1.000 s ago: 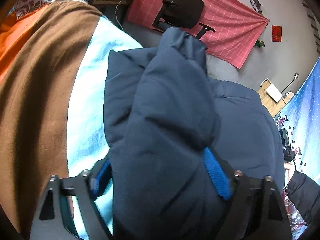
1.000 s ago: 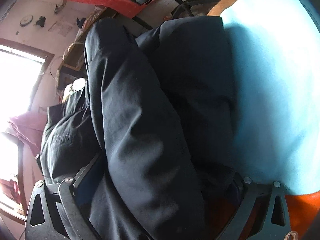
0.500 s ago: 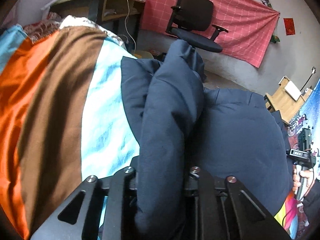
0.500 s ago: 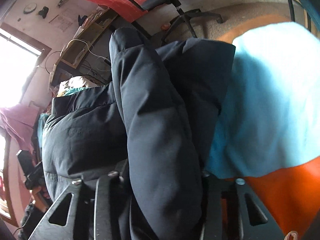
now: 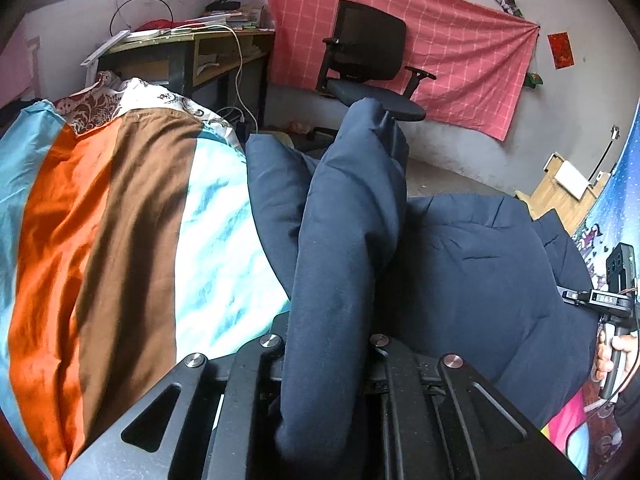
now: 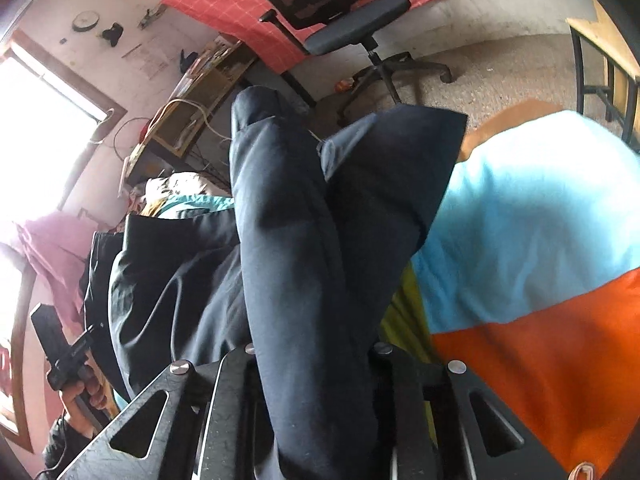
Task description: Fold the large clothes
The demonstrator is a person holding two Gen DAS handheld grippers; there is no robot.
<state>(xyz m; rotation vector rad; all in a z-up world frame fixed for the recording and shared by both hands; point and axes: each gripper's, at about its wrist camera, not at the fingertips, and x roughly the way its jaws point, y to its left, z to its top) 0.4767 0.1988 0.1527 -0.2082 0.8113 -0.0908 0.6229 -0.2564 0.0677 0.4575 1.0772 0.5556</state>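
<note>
A dark navy padded jacket (image 5: 460,280) lies on a bed with a striped cover (image 5: 120,240). My left gripper (image 5: 324,360) is shut on a thick fold of the jacket and holds it raised above the bed; the fold runs forward from the jaws. My right gripper (image 6: 312,360) is shut on another raised fold of the same jacket (image 6: 288,240). The fingertips of both grippers are hidden by cloth. The rest of the jacket hangs between the two folds and rests on the bed. The right gripper also shows at the right edge of the left wrist view (image 5: 616,292).
The bed cover has orange, brown and light blue stripes (image 6: 540,220). A black office chair (image 5: 368,64) stands beyond the bed before a pink cloth (image 5: 460,40) on the wall. A cluttered desk (image 5: 188,52) stands at the back left. Bare floor (image 6: 500,72) lies past the bed's end.
Both grippers have closed on the jacket folds and risen. The folds are lifted higher off the bed, and more of the room and bed cover shows.
</note>
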